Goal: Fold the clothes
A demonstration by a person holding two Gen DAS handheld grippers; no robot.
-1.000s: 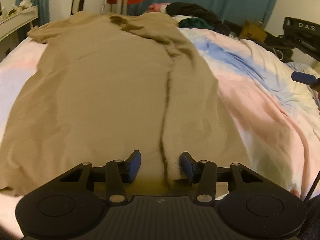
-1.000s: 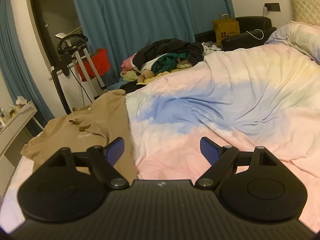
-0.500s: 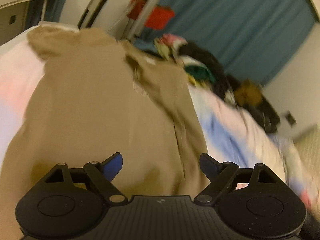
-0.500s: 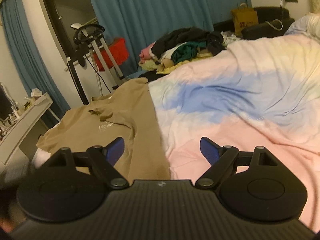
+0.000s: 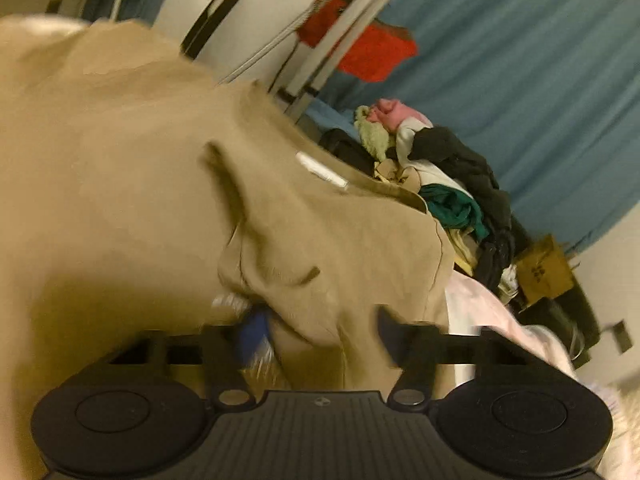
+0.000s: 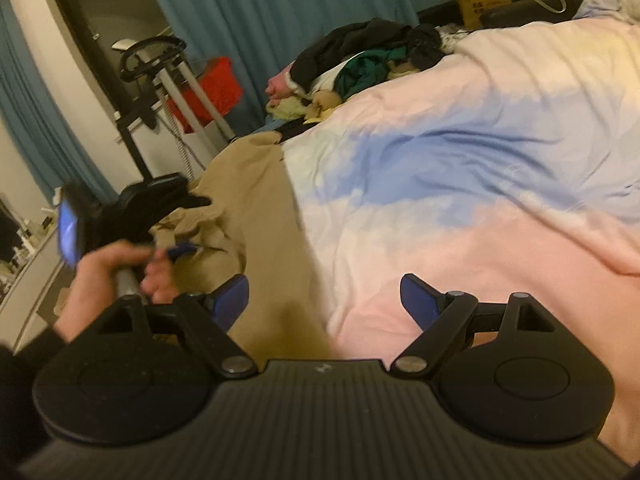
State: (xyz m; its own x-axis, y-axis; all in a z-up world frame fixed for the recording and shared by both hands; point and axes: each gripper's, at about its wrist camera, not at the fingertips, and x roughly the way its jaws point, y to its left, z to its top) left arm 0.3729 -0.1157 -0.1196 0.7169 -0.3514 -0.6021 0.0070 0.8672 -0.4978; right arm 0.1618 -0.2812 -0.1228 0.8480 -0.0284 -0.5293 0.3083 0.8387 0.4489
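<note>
A tan T-shirt (image 5: 132,184) lies spread on the bed and fills the left wrist view, blurred by motion. My left gripper (image 5: 320,330) is open, its fingers on either side of a raised fold of the shirt near the collar. In the right wrist view the shirt (image 6: 256,208) lies at the left of the bed, with the left gripper (image 6: 160,208) and the hand holding it pushed into its bunched upper part. My right gripper (image 6: 324,300) is open and empty, low over the shirt's right edge and the duvet.
A pastel pink, blue and yellow duvet (image 6: 480,160) covers the bed. A pile of clothes (image 6: 360,64) lies at its far edge. An exercise bike (image 6: 160,80) with a red cloth stands before blue curtains. A white shelf (image 6: 28,248) stands at the left.
My left gripper has moved up the shirt from its hem to the collar area, opened wider, and now straddles a fold. My right gripper has swung left toward the shirt's edge.
</note>
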